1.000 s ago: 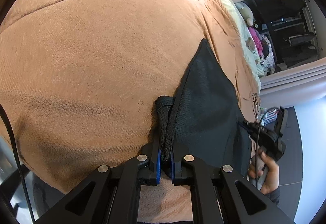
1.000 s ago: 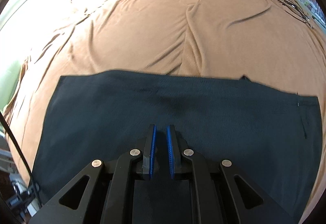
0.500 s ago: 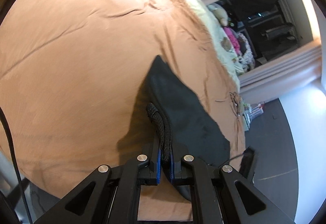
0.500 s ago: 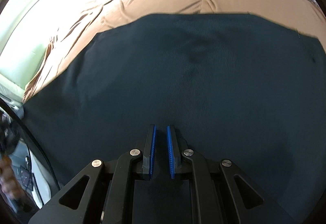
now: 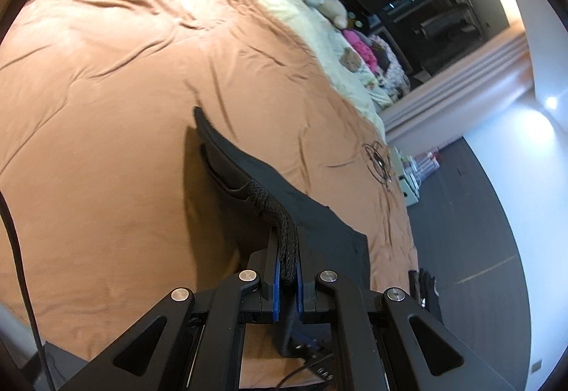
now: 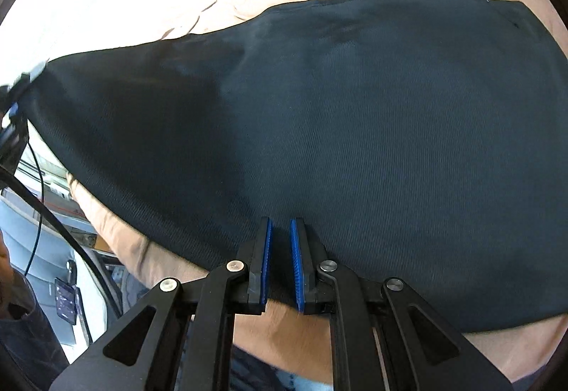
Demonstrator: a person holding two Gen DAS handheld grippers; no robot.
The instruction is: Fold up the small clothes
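Left gripper (image 5: 287, 250) fingers clamped on bunched edge of black garment (image 6: 337, 128), lifted over tan bedspread (image 5: 106, 107); right gripper (image 6: 281, 242) fingers slightly apart, empty.

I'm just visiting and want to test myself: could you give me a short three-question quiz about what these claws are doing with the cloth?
1. True or false: the left claw is clamped on a bunched edge of the dark garment.
2. What does the garment lie on? A) a wooden table B) a brown bedspread C) a tiled floor
3. Fill in: the right claw has its blue pads at the garment's ____ edge.

Key: 1 true; 2 B; 3 near.
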